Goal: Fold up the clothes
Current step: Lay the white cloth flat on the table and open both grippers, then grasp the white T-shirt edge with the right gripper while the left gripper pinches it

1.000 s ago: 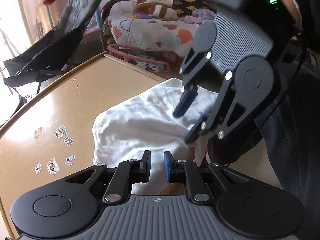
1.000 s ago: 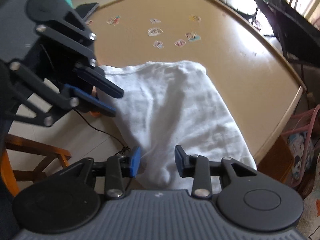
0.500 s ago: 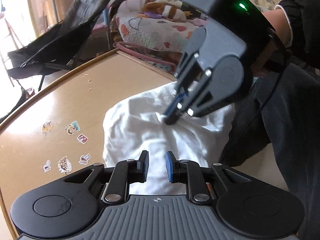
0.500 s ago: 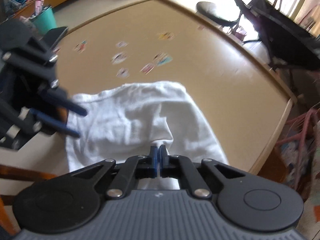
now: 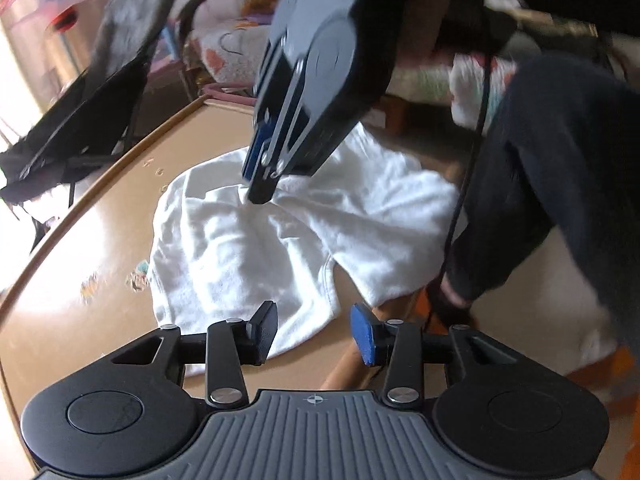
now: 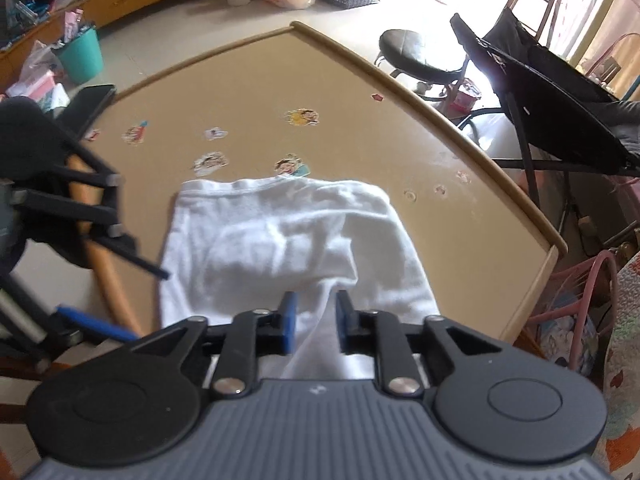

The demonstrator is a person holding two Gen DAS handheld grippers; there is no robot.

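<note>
Along the near edge of the tan table (image 6: 320, 92), looking down at a white garment (image 6: 280, 232) lying rumpled, its far hem running straight and just touching one of the cartoon stickers (image 6: 210, 160) stuck on the bare top. Seeing a raised fold crossing the middle of the cloth and the near part spilling toward the table's edge.

Holding the right gripper (image 6: 316, 320) low over that near part, fingers parted with a clear gap and white cloth showing between them; not gripping anything as far as the wrist view tells. From the left wrist view, seeing the same right gripper (image 5: 260, 190) side-on and blurred, its tip resting on or just above a ridge in the garment (image 5: 248, 252).

Keeping the left gripper (image 5: 314, 336) released too, fingers spread wide, hovering at the garment's side edge over the table (image 5: 100, 248) with nothing between them. From the right wrist view, finding the left gripper (image 6: 128, 300) just beside the cloth's left edge, fingers wide apart.

Beyond the far rim, showing a black folding chair (image 6: 560, 120) and a round black stool (image 6: 416, 52).
</note>
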